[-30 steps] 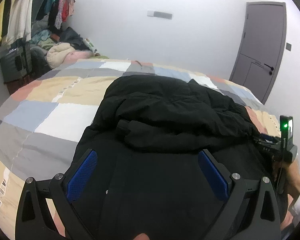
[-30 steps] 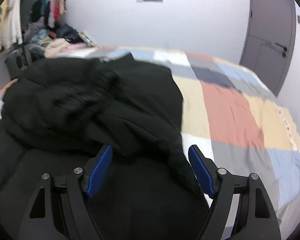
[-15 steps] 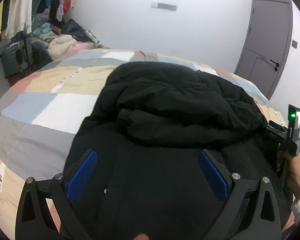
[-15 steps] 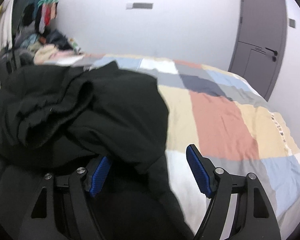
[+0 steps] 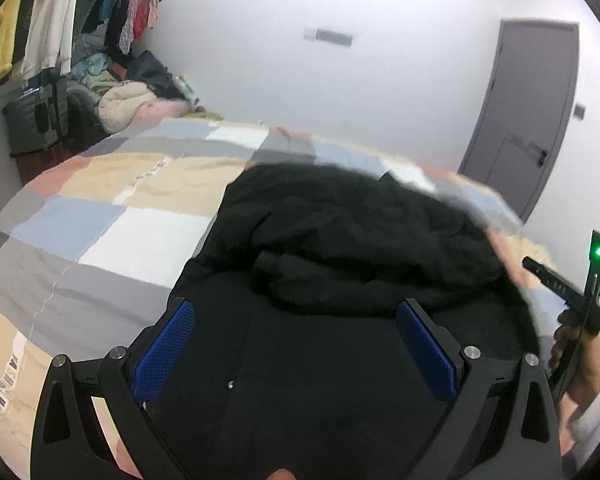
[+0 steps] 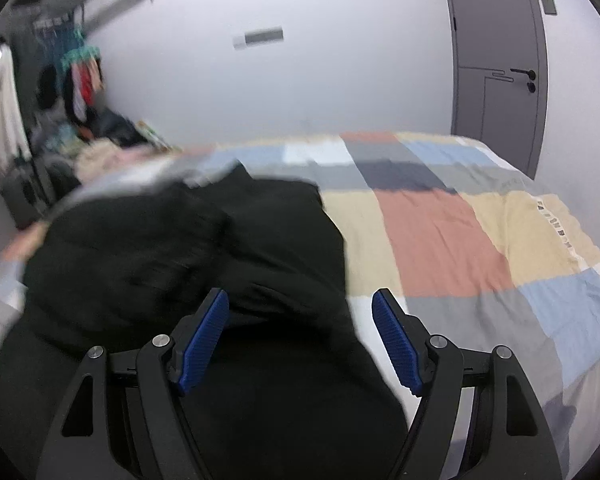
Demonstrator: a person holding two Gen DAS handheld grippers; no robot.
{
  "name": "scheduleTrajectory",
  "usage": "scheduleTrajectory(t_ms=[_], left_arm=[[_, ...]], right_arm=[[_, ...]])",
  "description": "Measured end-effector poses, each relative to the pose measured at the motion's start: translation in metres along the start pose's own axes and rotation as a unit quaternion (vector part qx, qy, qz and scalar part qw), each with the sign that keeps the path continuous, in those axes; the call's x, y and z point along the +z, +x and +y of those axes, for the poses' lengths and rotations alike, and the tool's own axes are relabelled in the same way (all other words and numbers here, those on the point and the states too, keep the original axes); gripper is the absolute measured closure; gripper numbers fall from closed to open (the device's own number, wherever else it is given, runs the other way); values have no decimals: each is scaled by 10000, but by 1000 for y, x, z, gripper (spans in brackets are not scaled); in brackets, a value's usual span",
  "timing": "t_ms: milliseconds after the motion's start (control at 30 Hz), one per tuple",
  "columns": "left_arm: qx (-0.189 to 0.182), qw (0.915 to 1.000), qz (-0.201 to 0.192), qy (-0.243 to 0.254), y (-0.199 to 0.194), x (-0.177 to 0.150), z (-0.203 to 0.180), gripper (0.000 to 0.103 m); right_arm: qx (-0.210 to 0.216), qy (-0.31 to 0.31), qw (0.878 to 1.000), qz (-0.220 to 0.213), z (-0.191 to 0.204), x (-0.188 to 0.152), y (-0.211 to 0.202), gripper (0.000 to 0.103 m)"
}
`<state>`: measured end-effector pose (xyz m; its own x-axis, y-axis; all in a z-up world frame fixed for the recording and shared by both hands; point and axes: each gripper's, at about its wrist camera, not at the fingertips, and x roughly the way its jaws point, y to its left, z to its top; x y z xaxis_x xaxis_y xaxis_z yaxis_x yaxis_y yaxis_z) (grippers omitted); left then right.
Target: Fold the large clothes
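Observation:
A large black padded jacket (image 5: pixel 340 248) lies bunched on a bed with a patchwork cover (image 5: pixel 112 216); it also fills the left half of the right wrist view (image 6: pixel 188 248). My left gripper (image 5: pixel 296 340) is open and empty, held over the jacket's flat near part. My right gripper (image 6: pixel 300 336) is open and empty, over the jacket's right edge. The right gripper's body with a green light (image 5: pixel 596 272) shows at the far right of the left wrist view, beside the jacket.
The bed cover (image 6: pixel 460 240) extends to the right of the jacket. A grey door (image 6: pixel 496 68) stands in the white wall behind. Hanging clothes (image 5: pixel 40 12), a dark suitcase (image 5: pixel 32 120) and a pile of laundry (image 5: pixel 128 104) sit at the far left.
The right gripper has pulled back and swung right, off the jacket fold it was over. Both views have tilted up slightly. Both grippers stay open.

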<state>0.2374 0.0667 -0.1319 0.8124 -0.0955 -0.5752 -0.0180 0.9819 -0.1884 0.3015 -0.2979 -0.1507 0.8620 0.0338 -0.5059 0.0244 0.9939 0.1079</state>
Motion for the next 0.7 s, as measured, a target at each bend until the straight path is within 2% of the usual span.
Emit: scheduleTrajectory(t_ms=[300, 400, 500, 600, 700], left_arm=[[-268, 9986, -455, 81, -89, 12, -8, 2], [-392, 9982, -450, 58, -117, 16, -4, 2], [-571, 9981, -228, -15, -137, 15, 6, 2], [-861, 9958, 301, -124, -149, 6, 18, 2], [-1104, 9909, 719, -276, -155, -7, 35, 2]], right_arm=[[329, -182, 9982, -467, 34, 31, -122, 29], [457, -114, 9980, -428, 38, 35, -157, 29], [560, -89, 9980, -267, 40, 33, -184, 29], [640, 65, 9977, 225, 38, 25, -200, 28], [982, 261, 9924, 688, 33, 15, -211, 28]])
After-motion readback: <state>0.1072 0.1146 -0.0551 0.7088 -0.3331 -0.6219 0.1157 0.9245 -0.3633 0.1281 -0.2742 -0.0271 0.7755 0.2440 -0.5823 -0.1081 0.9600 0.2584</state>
